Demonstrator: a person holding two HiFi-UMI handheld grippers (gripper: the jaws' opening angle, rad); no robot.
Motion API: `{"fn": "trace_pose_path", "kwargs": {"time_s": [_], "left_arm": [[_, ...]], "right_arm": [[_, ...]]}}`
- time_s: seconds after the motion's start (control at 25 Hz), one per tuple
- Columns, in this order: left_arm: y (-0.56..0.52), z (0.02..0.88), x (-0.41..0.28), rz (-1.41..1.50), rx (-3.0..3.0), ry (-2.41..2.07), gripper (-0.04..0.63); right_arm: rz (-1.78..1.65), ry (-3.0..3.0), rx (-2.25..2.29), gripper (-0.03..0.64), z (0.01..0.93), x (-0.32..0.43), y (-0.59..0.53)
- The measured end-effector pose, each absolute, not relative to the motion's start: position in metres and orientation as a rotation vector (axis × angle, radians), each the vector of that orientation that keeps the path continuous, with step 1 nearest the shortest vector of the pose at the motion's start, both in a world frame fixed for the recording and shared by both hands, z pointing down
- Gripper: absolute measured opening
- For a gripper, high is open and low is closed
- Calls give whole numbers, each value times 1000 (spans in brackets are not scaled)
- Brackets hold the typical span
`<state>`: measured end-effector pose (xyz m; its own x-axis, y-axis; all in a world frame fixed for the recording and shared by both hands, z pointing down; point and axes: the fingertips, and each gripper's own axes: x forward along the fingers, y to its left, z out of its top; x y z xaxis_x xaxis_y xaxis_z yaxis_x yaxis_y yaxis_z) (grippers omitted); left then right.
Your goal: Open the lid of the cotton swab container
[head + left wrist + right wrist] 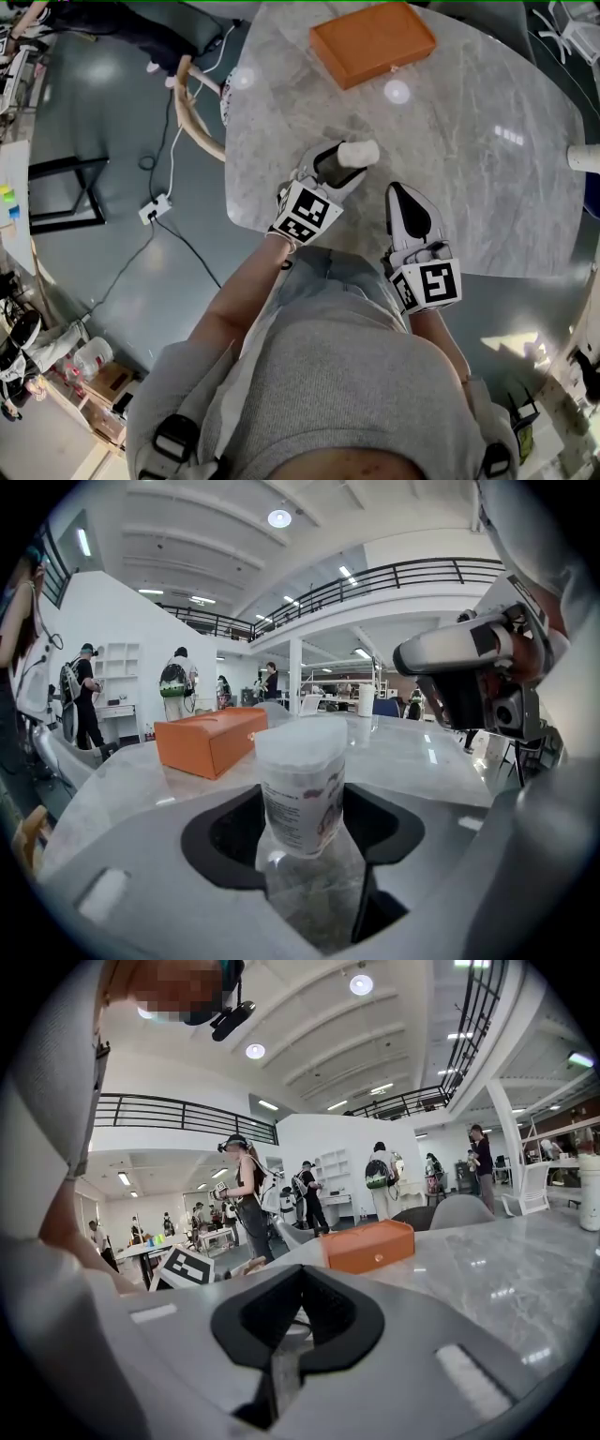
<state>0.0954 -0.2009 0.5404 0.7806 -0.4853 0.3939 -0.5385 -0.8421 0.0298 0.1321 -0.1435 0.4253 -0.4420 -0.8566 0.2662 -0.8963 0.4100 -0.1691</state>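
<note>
A grey marbled surface [487, 169] fills most of the head view, with dark floor to its left. At its far side lies a flat orange box [373, 41], well apart from everything else.

At the near edge, both grippers reach onto the surface side by side. The left gripper [339, 165] points far and slightly to the right. Its jaws stand wide and are clamped on the cotton swab container [302, 785], with a dark pad against each of its sides. The right gripper [397, 193] sits just to the right of it. Its jaws are together with nothing between them, and they are clear of the container.

The container is a small printed tub standing roughly upright between the left jaws, near the surface's near edge. Whether its base touches the surface cannot be told. Its pale lid [302, 735] is still on top.
</note>
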Motion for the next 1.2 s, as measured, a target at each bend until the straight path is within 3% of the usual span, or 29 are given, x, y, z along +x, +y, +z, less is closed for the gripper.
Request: {"fn": "trace_pose_path", "kwargs": {"time_s": [1.2], "left_arm": [[-178, 455, 76, 478, 2897, -822, 258]], "right_arm": [[311, -2594, 1587, -3, 392, 118, -128]]}}
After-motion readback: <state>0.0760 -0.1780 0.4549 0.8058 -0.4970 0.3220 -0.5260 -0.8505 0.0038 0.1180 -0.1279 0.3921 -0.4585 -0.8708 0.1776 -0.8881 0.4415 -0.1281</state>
